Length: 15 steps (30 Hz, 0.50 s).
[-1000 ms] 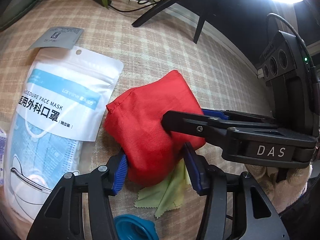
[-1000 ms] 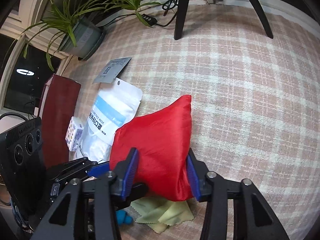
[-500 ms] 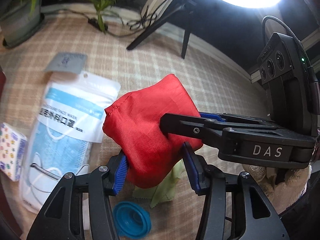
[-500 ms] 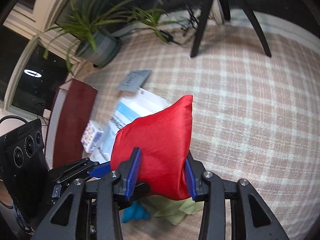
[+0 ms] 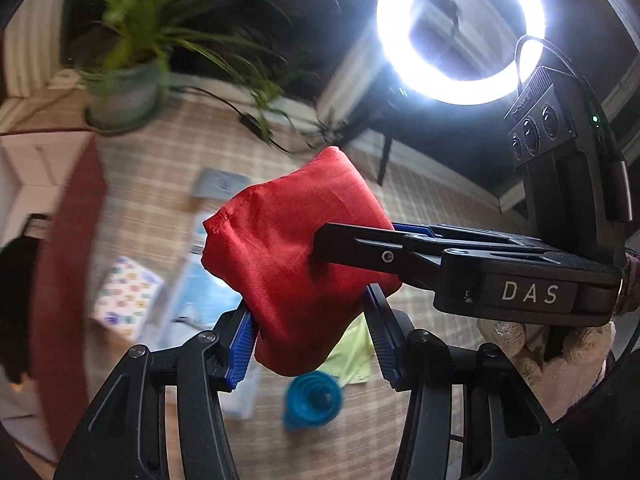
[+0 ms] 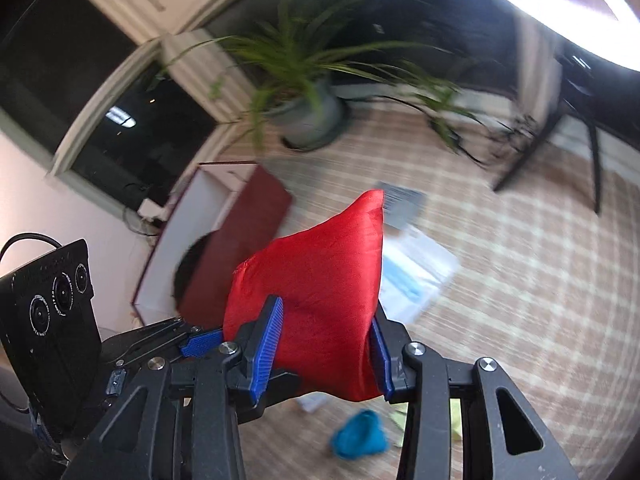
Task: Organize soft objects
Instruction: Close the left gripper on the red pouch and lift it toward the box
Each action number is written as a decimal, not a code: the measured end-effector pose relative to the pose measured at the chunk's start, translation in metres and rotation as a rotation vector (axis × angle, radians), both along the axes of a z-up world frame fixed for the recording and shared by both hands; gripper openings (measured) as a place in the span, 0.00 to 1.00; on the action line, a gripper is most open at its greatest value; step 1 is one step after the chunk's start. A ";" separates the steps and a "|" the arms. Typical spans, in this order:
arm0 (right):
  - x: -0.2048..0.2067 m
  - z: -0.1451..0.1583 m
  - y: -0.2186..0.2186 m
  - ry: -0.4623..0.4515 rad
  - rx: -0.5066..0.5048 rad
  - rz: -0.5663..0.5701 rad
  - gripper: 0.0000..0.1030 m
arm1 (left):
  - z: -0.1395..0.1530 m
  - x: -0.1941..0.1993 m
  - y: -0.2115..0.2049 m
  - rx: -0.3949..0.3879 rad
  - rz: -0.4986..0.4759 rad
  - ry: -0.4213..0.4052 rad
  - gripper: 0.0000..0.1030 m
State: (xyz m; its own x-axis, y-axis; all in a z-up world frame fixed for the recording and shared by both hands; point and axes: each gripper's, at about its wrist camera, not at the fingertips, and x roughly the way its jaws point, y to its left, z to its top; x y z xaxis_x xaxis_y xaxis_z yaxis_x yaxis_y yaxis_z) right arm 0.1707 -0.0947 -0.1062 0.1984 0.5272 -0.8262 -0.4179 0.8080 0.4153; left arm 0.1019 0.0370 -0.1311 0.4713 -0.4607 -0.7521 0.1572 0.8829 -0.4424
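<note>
Red fabric pouch [image 5: 298, 264] clamped from two sides, held clear above checked desk [image 5: 404, 420]. Left gripper [image 5: 310, 340] jaws pressed on lower end; right gripper [image 6: 324, 350] jaws pinching the side. Below on desk: blue funnel-like item [image 5: 314, 398], yellow-green cloth [image 5: 348, 354], mask packet [image 6: 416, 276], patterned box [image 5: 128, 298]. Potted plant [image 6: 308, 114] behind.

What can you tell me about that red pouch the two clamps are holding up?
The red pouch is a soft, puffy bag of thin, slightly shiny woven cloth, with a stitched hem along one edge and one corner pointing up. It hangs in the air above the checked tablecloth, touching nothing below. The left gripper and the right gripper both pinch it, their blue ribbed pads denting the fabric.
</note>
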 end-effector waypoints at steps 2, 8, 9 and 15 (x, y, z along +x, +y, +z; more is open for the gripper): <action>-0.003 0.006 0.020 -0.015 0.006 0.032 0.37 | 0.005 -0.005 0.018 0.000 0.035 -0.010 0.48; -0.014 0.015 0.079 -0.048 0.025 0.130 0.37 | 0.016 -0.021 0.068 0.016 0.118 -0.033 0.48; -0.016 0.015 0.088 -0.053 0.026 0.145 0.37 | 0.017 -0.023 0.077 0.021 0.130 -0.034 0.48; -0.020 0.015 0.136 -0.053 0.040 0.214 0.37 | 0.019 -0.036 0.118 0.036 0.207 -0.038 0.48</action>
